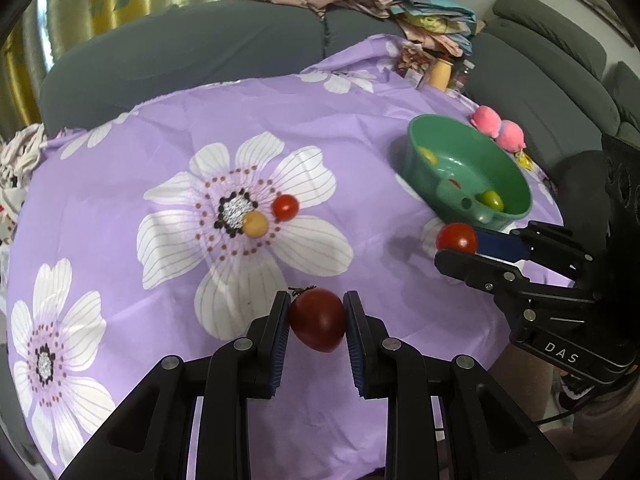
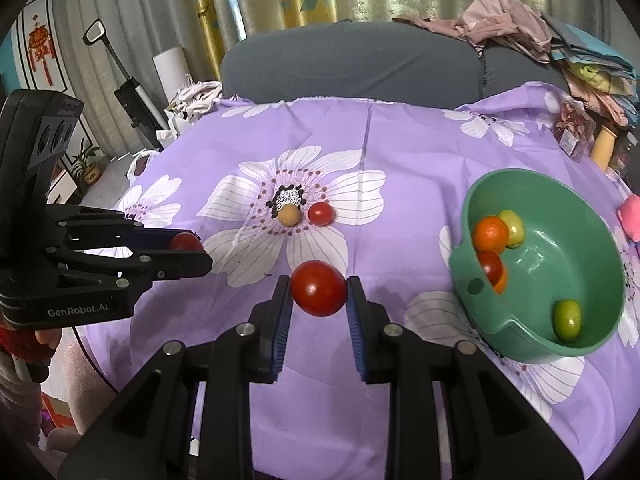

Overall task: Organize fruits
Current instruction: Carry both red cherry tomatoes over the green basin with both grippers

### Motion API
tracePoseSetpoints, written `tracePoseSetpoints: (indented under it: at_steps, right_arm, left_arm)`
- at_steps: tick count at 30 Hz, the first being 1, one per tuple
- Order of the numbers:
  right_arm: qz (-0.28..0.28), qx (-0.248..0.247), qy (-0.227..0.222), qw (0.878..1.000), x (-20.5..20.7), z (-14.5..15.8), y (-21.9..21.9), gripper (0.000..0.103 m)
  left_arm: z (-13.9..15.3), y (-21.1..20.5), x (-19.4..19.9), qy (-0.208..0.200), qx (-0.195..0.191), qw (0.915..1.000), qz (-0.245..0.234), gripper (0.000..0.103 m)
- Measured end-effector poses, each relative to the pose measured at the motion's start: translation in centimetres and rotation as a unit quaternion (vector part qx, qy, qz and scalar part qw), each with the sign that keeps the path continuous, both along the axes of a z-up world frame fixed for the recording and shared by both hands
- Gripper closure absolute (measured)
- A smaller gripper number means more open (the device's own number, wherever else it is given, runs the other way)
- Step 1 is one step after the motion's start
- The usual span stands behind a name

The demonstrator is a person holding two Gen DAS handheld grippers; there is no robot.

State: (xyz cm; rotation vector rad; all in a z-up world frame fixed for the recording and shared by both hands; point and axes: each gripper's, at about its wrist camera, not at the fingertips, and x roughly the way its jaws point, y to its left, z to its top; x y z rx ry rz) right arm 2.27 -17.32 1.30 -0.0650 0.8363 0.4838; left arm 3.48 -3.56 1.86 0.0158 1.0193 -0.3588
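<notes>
From the left wrist we see the left gripper (image 1: 317, 322) clamped on a dark red tomato (image 1: 318, 319), lifted above the purple floral cloth (image 1: 120, 208). Ahead, on a printed flower, a small red tomato (image 1: 285, 207) lies just beside a tan round fruit (image 1: 255, 224). To the right, the right gripper (image 1: 456, 249) pinches a bright red tomato (image 1: 457, 237) close by the near rim of the green bowl (image 1: 424, 128). A pink plush toy (image 1: 498, 126) sits behind the bowl, and a grey sofa (image 1: 200, 48) with piled clothes borders the far edge.

From the right wrist we see that bright red tomato between closed pads, with nothing between it and the bowl to its right. This view opens the bowl's inside better: an orange fruit (image 2: 489, 233), two green ones and what may be another red tomato, partly hidden by the rim. The left gripper holds its tomato at far left.
</notes>
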Motion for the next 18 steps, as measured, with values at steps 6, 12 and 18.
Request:
tracePoseSetpoints:
  at_steps: [6, 12, 18]
  right_arm:
    - [-0.016, 0.008, -0.01, 1.0, -0.3, 0.5, -1.5, 0.076]
    - [-0.038, 0.014, -0.018, 0.999, -0.3, 0.9, -3.3, 0.076]
    - [-0.058, 0.021, -0.021, 0.998, -0.2, 0.9, -5.0, 0.076]
  left_arm:
    - [0.9, -1.6, 0.6, -0.01, -0.005, 0.9999, -0.012, 0.076]
    - [1.8, -3.4, 1.3, -0.019, -0.005, 0.9993, -0.03, 0.076]
    - [2.3, -5.5, 2.1, -0.024, -0.003, 0.9984, -0.052, 0.076]
